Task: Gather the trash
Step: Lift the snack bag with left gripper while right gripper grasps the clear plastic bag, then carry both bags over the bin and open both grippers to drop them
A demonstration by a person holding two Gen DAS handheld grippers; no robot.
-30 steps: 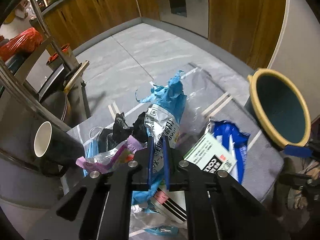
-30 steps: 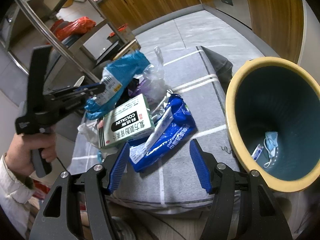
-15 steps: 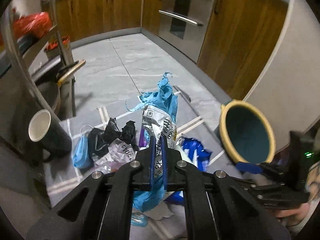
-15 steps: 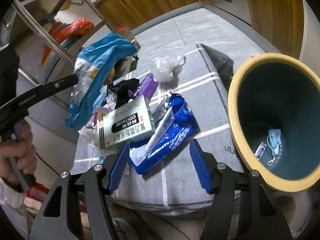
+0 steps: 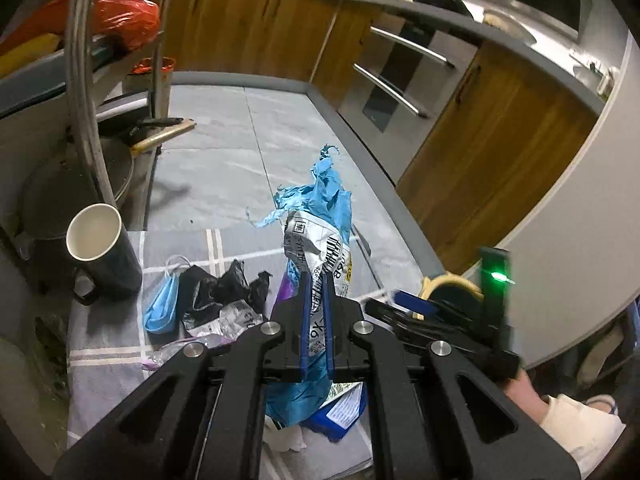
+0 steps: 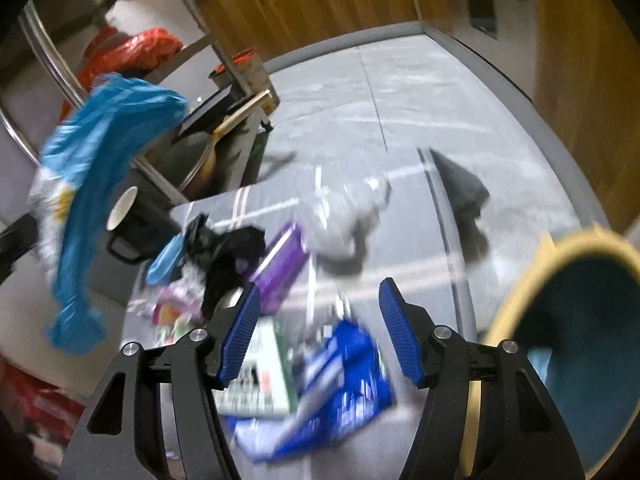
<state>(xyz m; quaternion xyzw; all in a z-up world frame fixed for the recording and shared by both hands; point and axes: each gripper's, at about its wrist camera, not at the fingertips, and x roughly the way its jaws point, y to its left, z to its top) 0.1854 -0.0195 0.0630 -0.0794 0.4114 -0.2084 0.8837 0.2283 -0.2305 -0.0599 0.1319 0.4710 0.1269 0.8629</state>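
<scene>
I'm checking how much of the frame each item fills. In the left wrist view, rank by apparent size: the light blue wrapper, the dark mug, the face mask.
1. light blue wrapper, though it hangs nearest the camera, clamped in the left gripper
2. dark mug
3. face mask

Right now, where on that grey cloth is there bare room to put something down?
Bare: the cloth between the clear plastic wad and the bin, and its far strip. Crowded: near the mug, around the mask, black bag and wrappers.
</scene>
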